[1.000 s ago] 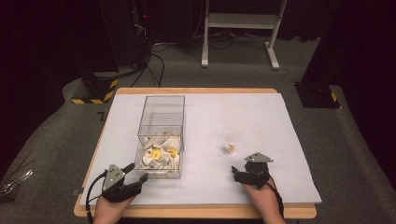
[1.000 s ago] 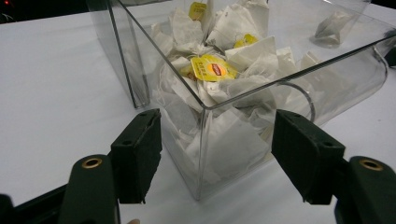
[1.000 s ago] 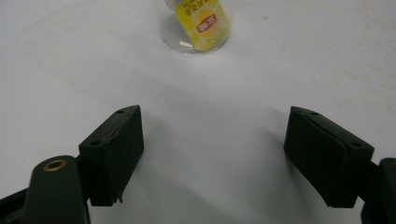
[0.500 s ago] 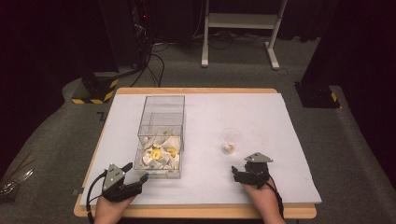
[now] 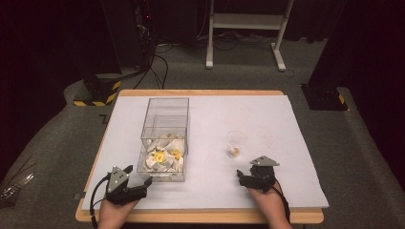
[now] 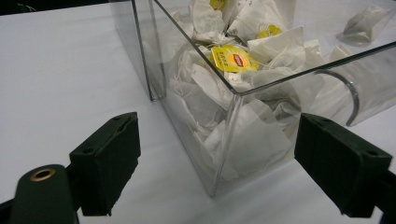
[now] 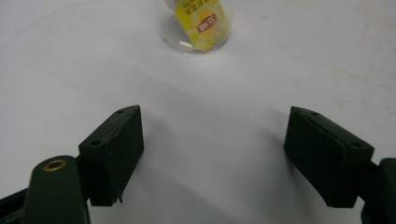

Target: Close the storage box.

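**Left jaws widen beside the tea-bag box**

Opening over the last moment, the left hand-held gripper (image 5: 139, 177) stands released at the clear box (image 5: 165, 138) of tea bags (image 6: 233, 58), near-left on the surface (image 5: 267, 114). Right hand-held gripper (image 5: 243, 176), released and empty, faces the cup (image 5: 236, 143).

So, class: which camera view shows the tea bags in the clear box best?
The left gripper view: the tea bags sit close, with yellow tags readable through the clear box. The high view shows them small; the right gripper view faces the cup instead.
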{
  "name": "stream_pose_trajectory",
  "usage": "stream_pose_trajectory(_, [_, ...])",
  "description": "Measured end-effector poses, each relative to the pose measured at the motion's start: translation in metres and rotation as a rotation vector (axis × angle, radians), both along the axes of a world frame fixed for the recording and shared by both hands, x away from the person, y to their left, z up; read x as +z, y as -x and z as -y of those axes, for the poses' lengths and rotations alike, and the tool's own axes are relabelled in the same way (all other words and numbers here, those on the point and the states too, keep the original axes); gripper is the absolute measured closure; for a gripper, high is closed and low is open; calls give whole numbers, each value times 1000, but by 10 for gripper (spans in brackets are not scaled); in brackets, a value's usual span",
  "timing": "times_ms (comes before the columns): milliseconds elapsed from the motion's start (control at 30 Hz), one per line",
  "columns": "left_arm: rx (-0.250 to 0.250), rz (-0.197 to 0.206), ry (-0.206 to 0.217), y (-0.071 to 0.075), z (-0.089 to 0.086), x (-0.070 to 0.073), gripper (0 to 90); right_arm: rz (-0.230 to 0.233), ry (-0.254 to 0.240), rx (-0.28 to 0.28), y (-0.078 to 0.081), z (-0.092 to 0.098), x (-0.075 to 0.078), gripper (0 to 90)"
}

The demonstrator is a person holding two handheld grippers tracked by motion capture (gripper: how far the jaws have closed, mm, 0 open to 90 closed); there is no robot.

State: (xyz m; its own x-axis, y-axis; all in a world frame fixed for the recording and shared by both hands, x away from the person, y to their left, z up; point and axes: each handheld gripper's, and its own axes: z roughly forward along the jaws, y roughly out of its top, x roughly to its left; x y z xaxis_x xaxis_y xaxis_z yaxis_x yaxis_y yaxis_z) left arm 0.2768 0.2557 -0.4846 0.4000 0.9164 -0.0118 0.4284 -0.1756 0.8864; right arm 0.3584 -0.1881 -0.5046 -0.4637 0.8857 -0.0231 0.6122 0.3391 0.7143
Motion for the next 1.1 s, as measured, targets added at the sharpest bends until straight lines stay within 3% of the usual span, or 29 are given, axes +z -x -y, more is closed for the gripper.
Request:
stream_pose_trajectory(433, [8,-4,-9,-4,0,1,139,-1,0,1,0,0,0,199])
stream_pose_trajectory(567, [-2,-9,-37,-5,0,4,134,0,0,0,0,0,0,199])
stream_pose_trajectory(1000, [15,-55,-8,-17,-4,5,113,-5,-6,-5,0,0,0,188])
stream_pose_trajectory(1100, [26,-34,-5,-20,-4,5,114,-5,-5,-2,-1,0,0,185])
